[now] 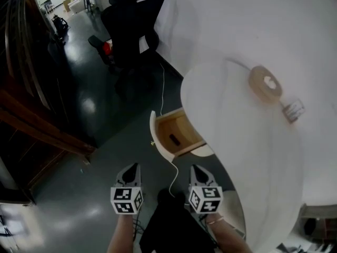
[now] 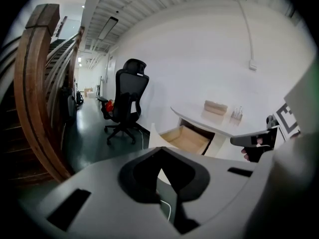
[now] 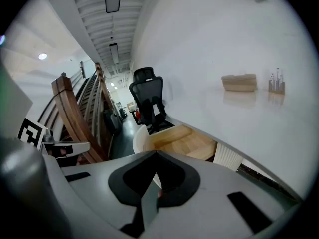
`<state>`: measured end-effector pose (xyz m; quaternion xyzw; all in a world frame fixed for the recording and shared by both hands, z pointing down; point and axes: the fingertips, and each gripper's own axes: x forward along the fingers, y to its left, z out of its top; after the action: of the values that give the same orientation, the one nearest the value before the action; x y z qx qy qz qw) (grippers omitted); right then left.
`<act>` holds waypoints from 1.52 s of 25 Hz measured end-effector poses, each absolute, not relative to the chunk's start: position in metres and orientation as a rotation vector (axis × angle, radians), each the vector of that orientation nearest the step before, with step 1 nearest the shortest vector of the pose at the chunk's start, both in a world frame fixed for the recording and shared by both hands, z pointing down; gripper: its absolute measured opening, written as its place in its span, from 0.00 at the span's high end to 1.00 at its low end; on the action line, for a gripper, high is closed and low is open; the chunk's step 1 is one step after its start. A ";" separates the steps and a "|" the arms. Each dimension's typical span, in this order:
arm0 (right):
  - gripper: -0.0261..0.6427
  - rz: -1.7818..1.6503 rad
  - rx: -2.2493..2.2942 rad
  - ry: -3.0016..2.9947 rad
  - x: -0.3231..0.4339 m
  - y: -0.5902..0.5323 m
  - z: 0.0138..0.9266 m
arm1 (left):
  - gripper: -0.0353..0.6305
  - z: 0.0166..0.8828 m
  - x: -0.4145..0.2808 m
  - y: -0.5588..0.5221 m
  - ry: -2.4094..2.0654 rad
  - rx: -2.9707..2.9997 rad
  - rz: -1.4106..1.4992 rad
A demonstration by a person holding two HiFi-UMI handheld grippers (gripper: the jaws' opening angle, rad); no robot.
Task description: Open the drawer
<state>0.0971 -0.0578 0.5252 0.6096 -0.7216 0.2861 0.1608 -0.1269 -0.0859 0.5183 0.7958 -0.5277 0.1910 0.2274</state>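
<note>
The drawer (image 1: 178, 134) of the white round desk (image 1: 247, 162) stands pulled out, its wooden inside bare and its curved white front (image 1: 156, 136) facing the floor side. It also shows in the left gripper view as the drawer (image 2: 189, 139) and in the right gripper view as the drawer (image 3: 184, 142). My left gripper (image 1: 132, 168) hangs in the air short of the drawer front, shut and holding nothing. My right gripper (image 1: 196, 169) is beside it, close to the desk's edge, also shut and holding nothing. Neither touches the drawer.
A black office chair (image 1: 131, 25) stands on the dark floor beyond the drawer. A white cable (image 1: 169, 159) hangs past the drawer front. A wooden stair rail (image 1: 37, 120) runs along the left. On the desk lie a round wooden box (image 1: 266, 83) and a small holder (image 1: 293, 109).
</note>
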 end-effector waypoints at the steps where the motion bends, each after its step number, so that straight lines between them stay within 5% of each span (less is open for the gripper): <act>1: 0.96 0.803 1.745 -2.076 0.098 -0.058 0.518 | 0.94 0.511 -0.127 -0.085 -1.462 2.204 0.515; 38: 0.96 0.570 1.794 -2.328 0.118 -0.056 0.428 | 0.94 0.421 -0.092 -0.087 -1.530 2.401 0.347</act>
<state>0.1179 -0.0557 0.4283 0.5976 -0.7755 0.1898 0.0739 -0.0919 -0.0871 0.4206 0.8294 -0.5284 0.1197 0.1363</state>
